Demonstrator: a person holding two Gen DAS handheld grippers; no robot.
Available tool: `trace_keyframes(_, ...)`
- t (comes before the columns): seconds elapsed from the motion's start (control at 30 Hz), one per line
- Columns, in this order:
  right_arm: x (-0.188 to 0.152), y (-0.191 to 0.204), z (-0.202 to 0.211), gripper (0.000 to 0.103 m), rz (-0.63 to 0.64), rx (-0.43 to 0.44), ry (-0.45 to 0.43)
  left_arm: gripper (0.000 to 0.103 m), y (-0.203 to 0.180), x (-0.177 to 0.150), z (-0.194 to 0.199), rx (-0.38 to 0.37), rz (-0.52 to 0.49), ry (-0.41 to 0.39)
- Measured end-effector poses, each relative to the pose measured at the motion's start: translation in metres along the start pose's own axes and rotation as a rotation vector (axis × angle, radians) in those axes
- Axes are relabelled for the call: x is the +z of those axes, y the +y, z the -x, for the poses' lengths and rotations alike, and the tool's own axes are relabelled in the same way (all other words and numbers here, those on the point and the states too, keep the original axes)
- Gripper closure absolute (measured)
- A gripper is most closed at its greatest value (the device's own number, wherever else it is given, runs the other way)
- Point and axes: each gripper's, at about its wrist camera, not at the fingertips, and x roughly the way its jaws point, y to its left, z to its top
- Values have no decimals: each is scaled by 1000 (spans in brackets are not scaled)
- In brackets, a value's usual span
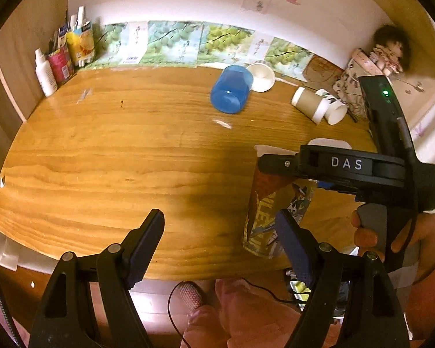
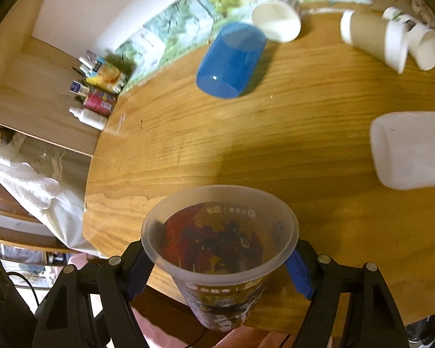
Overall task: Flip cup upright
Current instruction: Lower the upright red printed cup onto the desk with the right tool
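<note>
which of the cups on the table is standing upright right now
Only the printed plastic cup, mouth up, clamped in the right tool. The blue cup and paper cups lie tipped over.

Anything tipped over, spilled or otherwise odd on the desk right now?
Yes. The blue plastic cup lies on its side mid-desk, and the brown-sleeved paper cup and small white paper cup are also tipped over near the back right. No spill shows. The printed translucent cup sits mouth-up in the right tongs.
</note>
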Motion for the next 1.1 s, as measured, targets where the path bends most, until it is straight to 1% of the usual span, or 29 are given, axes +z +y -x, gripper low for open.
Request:
trace_keyframes(0.17,-14,4,19,25,18,-43,-134,21,-5,-6,11,-26,-41,-36)
trace_keyframes(0.33,-29,6,34,25,76,-125,-304,21,-6,-12,18,-38,-53,-55)
trace_keyframes(0.53,-52,16,36,25,236,-268,-520,21,-5,-17,22,-32,-54,-56)
trace_keyframes(0.57,-55,16,36,25,254,-278,-546,21,-5,-18,23,-30,-53,-55)
trace_keyframes(0.6,-62,17,33,25,288,-295,-600,21,-5,-19,23,-26,-52,-53)
trace_keyframes(0.7,-77,19,28,25,357,-307,-689,21,-5,-22,25,-14,-52,-50)
trace_keyframes(0.8,-86,22,23,25,399,-316,-753,21,-5,-27,29,-5,-56,-55)
trace_keyframes(0.87,-91,23,22,25,404,-317,-781,21,-4,-29,33,7,-59,-67)
trace_keyframes(1.1,-96,20,18,25,373,-301,-795,21,0,-34,43,42,-50,-97)
